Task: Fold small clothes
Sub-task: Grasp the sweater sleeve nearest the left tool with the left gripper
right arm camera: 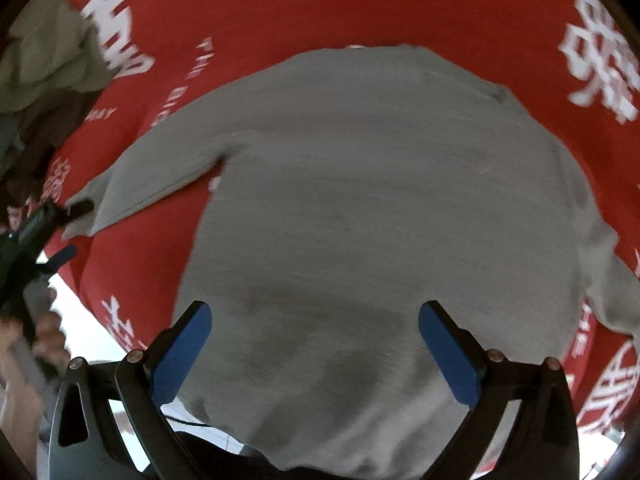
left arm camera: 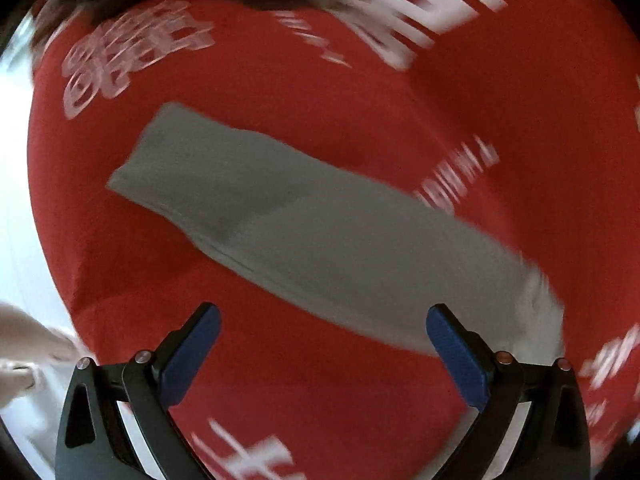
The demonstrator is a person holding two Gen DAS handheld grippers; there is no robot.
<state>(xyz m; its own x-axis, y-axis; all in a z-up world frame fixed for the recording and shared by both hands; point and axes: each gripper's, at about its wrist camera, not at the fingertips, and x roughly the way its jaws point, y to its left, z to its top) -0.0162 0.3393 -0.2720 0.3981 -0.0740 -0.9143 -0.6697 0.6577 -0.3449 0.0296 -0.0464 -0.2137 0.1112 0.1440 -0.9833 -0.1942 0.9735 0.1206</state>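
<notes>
A small grey long-sleeved knit top (right arm camera: 372, 208) lies spread flat on a red cloth printed with white characters (right arm camera: 360, 4), its body open and both sleeves drawn out to the sides. Laid out this way, every edge is reachable, which suits the start of a fold rather than its end; no part of the garment appears doubled over yet.

The right gripper (right arm camera: 316, 344), black-framed with blue pads, hangs over the lower body of the grey top with its fingers wide apart and nothing between them. It seems placed there to take the hem, which droops over the near edge of the red cloth.

The left gripper (left arm camera: 324, 344) is also spread wide and empty. Its camera looks down on one grey sleeve (left arm camera: 304, 232), which runs slantwise across the red cloth just ahead of the pads. In the right wrist view this gripper appears beside the cuff at the far left of the grey top, one finger close to the cuff's edge; whether it touches cannot be told. That position suggests the sleeve is to be brought in over the body first.

A crumpled olive-green garment (right arm camera: 44, 60) lies beyond that sleeve, clear of the grey top, probably waiting its turn.
</notes>
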